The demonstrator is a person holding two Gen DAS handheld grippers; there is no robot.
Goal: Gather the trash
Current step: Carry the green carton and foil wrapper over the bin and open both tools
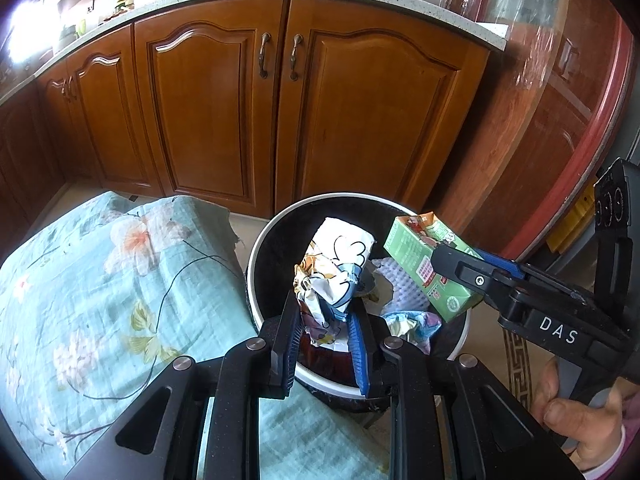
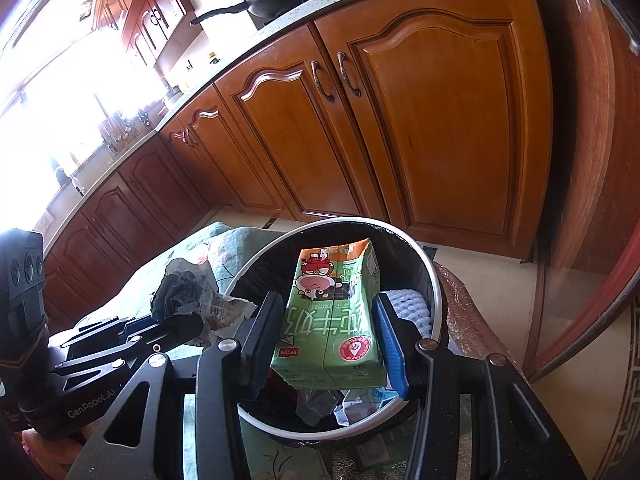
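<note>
A round bin with a white rim [image 1: 256,248] and black liner stands on the floor below both grippers; it also shows in the right wrist view [image 2: 434,280]. My left gripper [image 1: 326,320] is shut on a crumpled printed wrapper [image 1: 340,264] and holds it over the bin. My right gripper [image 2: 326,332] is shut on a green milk carton [image 2: 336,312] above the bin's opening. The carton [image 1: 424,256] and the right gripper [image 1: 472,268] also show in the left wrist view. The wrapper [image 2: 188,296] in the left gripper [image 2: 188,328] shows in the right wrist view.
White foam [image 2: 412,304] and other wrappers [image 1: 416,324] lie inside the bin. A surface under a teal flowered cloth [image 1: 100,280] is left of the bin. Wooden kitchen cabinets [image 1: 280,112] stand behind, and a red-framed door [image 1: 592,152] is at the right.
</note>
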